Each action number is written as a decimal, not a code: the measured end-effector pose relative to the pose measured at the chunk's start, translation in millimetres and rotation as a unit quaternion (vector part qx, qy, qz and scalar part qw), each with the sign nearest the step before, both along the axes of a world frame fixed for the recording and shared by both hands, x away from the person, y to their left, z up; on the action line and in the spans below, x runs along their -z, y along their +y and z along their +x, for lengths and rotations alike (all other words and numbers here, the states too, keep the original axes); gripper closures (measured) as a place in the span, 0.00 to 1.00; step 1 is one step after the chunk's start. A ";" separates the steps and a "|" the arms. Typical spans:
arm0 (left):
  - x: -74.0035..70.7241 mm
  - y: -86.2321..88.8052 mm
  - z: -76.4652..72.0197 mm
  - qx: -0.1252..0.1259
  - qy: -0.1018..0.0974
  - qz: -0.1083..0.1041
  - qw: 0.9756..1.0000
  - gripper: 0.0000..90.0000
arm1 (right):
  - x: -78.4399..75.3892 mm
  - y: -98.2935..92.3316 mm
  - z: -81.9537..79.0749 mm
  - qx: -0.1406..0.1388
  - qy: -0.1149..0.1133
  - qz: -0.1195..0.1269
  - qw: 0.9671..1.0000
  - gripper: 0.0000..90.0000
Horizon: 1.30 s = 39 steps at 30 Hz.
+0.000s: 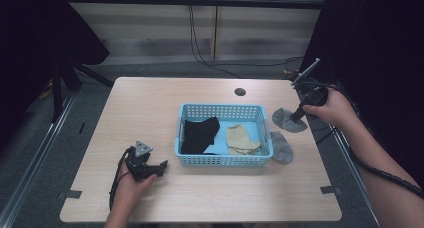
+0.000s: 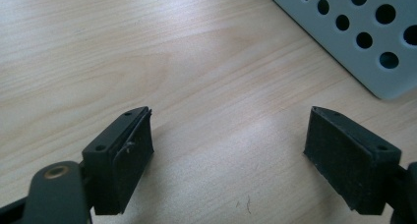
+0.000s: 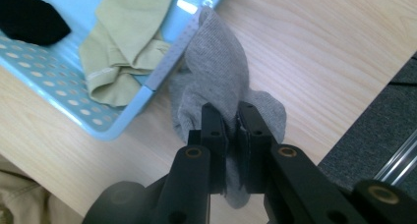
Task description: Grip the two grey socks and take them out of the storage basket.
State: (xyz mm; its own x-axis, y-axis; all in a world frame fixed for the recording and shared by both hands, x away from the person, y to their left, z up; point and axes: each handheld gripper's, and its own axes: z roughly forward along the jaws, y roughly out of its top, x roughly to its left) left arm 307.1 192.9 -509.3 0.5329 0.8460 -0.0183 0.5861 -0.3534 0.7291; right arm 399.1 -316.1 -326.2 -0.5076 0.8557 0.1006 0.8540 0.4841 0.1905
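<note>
A light blue perforated basket [image 1: 223,160] stands mid-table with a black sock [image 1: 200,133] and tan socks [image 1: 241,139] inside. Just right of it a grey sock [image 1: 288,120] lies on the wood, and my right gripper [image 1: 298,116] is shut on it. In the right gripper view the jaws [image 3: 233,123] pinch the grey sock [image 3: 216,76], whose far end reaches the basket's corner [image 3: 162,71]; the tan socks [image 3: 128,42] lie beyond. Another grey piece [image 1: 281,147] rests against the basket's right wall. My left gripper [image 1: 161,167] sits open and empty on the table left of the basket [image 2: 364,32].
A round cable hole [image 1: 240,92] is in the table's far side. The table's right edge [image 1: 320,153] runs close to the right hand, with grey floor past it. Tape marks [image 1: 330,190] sit near the front corners. Bare wood [image 2: 187,62] lies before the left gripper.
</note>
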 end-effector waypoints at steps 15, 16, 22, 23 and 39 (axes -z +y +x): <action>0.3 -0.2 -0.1 -0.001 -0.001 -0.002 1.000 0.20 | 52.4 -11.5 12.1 0.031 0.011 0.007 0.999 0.89; 0.3 -0.2 -0.1 -0.001 -0.001 -0.002 1.000 0.20 | 55.4 -11.1 12.2 0.030 0.014 0.007 0.999 0.86; 0.3 -0.1 0.0 -0.001 -0.001 -0.001 1.000 0.20 | 61.9 -9.0 8.4 0.024 0.017 0.019 0.999 0.72; 0.3 -0.1 0.0 -0.001 -0.001 -0.001 1.000 0.20 | 60.8 -9.1 7.0 0.024 0.015 0.021 0.999 0.69; 0.1 0.2 0.1 0.001 -0.001 0.002 1.000 0.20 | 55.2 -4.7 -24.0 0.002 -0.013 0.030 0.999 0.39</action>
